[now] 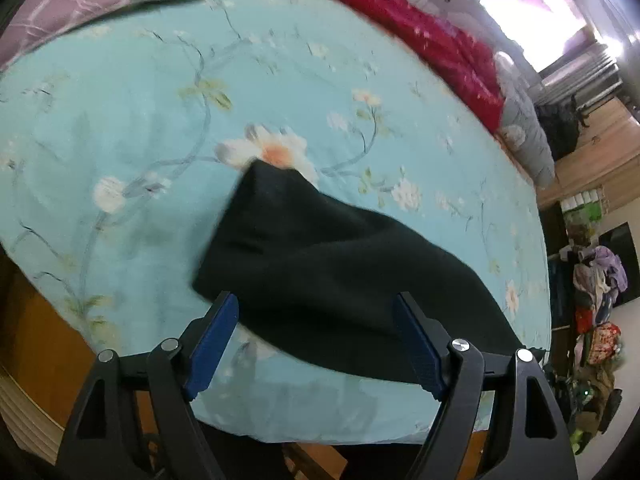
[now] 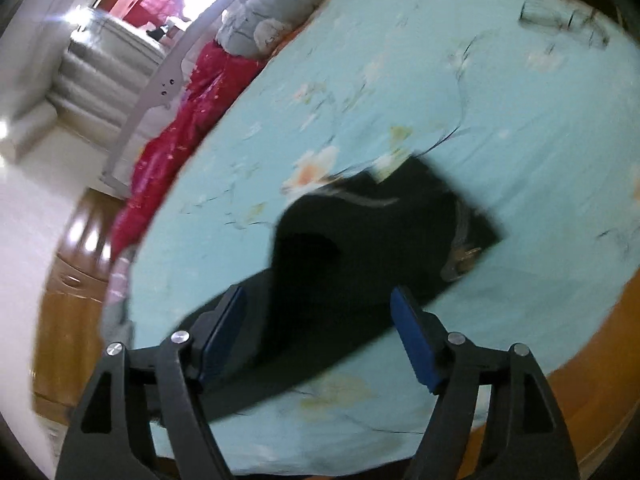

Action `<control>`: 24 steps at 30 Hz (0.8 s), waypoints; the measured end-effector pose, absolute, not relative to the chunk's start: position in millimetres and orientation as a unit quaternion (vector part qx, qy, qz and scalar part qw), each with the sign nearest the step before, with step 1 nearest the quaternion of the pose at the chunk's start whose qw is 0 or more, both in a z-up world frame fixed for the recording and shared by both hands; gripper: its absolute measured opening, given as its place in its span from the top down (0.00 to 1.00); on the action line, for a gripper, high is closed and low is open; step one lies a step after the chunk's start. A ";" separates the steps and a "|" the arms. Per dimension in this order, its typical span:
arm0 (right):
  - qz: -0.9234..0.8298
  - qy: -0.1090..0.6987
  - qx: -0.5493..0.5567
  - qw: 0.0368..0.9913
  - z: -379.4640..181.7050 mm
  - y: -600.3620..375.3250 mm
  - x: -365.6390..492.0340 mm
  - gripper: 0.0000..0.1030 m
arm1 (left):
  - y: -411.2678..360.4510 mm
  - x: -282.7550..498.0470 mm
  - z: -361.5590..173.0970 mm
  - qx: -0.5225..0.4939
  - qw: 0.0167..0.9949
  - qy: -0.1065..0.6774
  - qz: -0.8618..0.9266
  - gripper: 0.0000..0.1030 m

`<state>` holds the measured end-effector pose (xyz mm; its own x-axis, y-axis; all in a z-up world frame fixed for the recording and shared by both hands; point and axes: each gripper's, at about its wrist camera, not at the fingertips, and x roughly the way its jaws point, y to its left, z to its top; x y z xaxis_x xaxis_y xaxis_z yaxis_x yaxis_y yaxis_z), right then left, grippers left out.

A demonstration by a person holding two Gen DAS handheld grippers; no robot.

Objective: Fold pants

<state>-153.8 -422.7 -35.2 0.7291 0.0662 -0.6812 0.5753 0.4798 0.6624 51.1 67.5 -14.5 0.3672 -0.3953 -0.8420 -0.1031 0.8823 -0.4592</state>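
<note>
**Desk:** Nearest the left-wrist lens, what do we have?

**Photographer:** Left tongs (image 1: 316,308), blue pads spread wide and gripping nothing. Dark pants (image 1: 320,272) lie between and beyond them on a floral turquoise bed (image 1: 140,120), running from about 12 o'clock of the tongs down toward 4 o'clock at the mattress edge. My reading: the cloth is laid flat on the bed so a fold can be made, and the tongs are parted either to let go or to take a fresh hold.

**Desk:** Anything holding things?

**Photographer:** No container here. A red quilt (image 1: 420,28) is bunched along the far edge at 1 o'clock, a purple pillow (image 1: 60,12) at 10.

**Desk:** And the right-wrist view?

**Photographer:** Right tongs (image 2: 320,308), also released, nothing pinched. The pants (image 2: 360,248) spread ahead at 12 to 1 o'clock, one layer apparently doubled over another, pale trim showing near the far corner. The frame is blurred, so the detail stops there. A grey bundle (image 2: 272,8) sits past the red quilt (image 2: 180,120) at 11 o'clock; again, no container in sight.
</note>
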 end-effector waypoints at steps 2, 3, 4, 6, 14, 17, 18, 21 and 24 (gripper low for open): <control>-0.148 0.337 0.504 0.782 -43.6 -416.1 -134.5 0.27 | 59.5 60.3 -27.2 -0.229 0.785 0.569 -0.084 0.22; -0.147 0.342 0.507 0.777 -46.7 -412.9 -125.8 0.27 | 56.6 64.3 -32.6 -0.229 0.783 0.573 -0.076 0.22; -0.150 0.349 0.512 0.770 -50.9 -410.0 -113.9 0.27 | 55.2 66.0 -36.9 -0.229 0.783 0.574 -0.071 0.22; -0.156 0.356 0.518 0.762 -56.4 -406.3 -100.2 0.27 | 47.8 76.2 -42.6 -0.219 0.791 0.568 -0.055 0.23; -0.137 0.332 0.517 0.777 -40.6 -428.8 -70.6 0.92 | 38.2 104.2 -7.3 -0.209 0.806 0.547 -0.089 0.96; -0.090 0.269 0.480 0.830 6.8 -432.0 -94.0 0.92 | 47.9 80.3 16.9 -0.191 0.839 0.501 -0.095 0.96; -0.087 0.268 0.480 0.831 4.9 -430.8 -102.3 0.92 | 51.7 74.3 9.3 -0.181 0.841 0.502 -0.087 0.96; -0.119 0.346 0.472 0.802 -49.8 -425.5 -115.2 0.92 | 58.7 75.1 -39.5 -0.171 0.808 0.562 -0.053 0.98; -0.150 0.368 0.506 0.766 -95.3 -424.0 -133.2 0.90 | 72.8 70.1 -75.6 -0.221 0.763 0.605 -0.050 0.98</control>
<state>-133.2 -424.0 -95.3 0.6843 0.1433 -0.7150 0.6015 0.4433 0.6646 70.1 72.8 -75.6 0.2626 -0.3448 -0.9012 -0.1910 0.8969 -0.3988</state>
